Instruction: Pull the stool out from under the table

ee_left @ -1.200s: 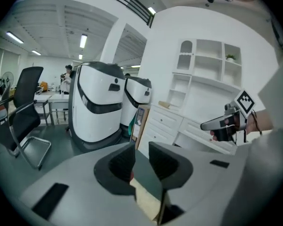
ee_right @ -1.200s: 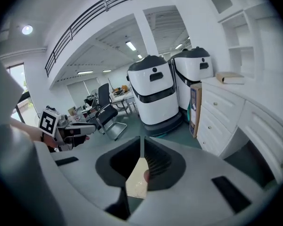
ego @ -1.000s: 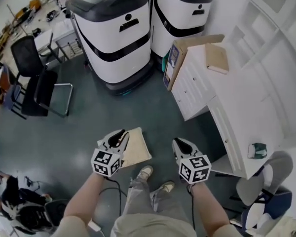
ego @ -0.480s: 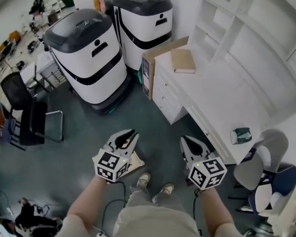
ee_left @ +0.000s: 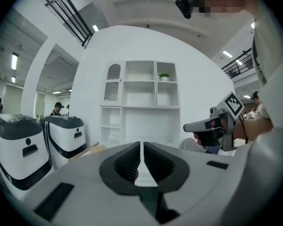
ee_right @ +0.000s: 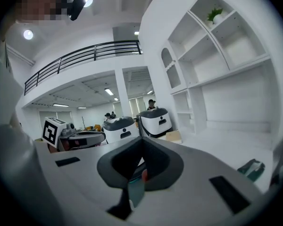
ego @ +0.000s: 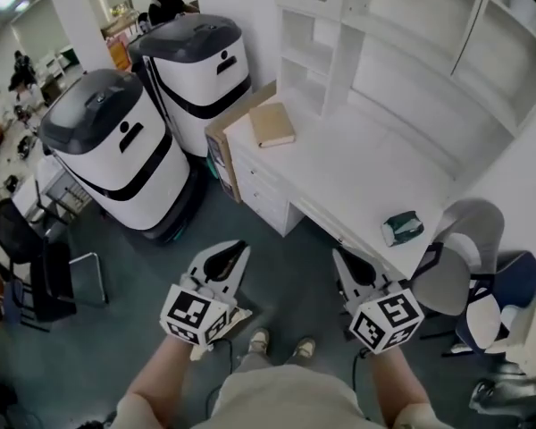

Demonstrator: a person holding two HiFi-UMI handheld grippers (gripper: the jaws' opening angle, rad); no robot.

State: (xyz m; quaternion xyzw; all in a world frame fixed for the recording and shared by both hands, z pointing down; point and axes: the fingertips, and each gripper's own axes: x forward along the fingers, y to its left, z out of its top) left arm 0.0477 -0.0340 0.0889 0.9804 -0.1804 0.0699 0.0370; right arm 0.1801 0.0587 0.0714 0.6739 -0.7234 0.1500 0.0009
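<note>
Both grippers are closed and empty. The left gripper [ego: 235,252] has just been closing: its jaws stand a thin slit apart with nothing between them. The right gripper [ego: 343,259] has its jaws together. Each is held level in front of the person, touching nothing.

A second ago both grippers hung lower over the floor, and the stool's beige square seat lay in plain view beside the left one. Now they are lifted, and only a corner of the stool [ego: 242,314] shows past the left gripper's marker cube. It stands on the grey-green floor [ego: 286,266] just ahead of the person's shoes [ego: 281,347], well clear of the bench.

The white bench [ego: 357,177] carries a tan book [ego: 272,124] and a small teal object [ego: 401,228] near its front edge. White shelving [ego: 375,25] rises behind it. A grey chair [ego: 456,275] stands at its near end, and a cardboard box [ego: 216,141] leans at its far end, beside two white machines [ego: 116,150] with dark tops.
</note>
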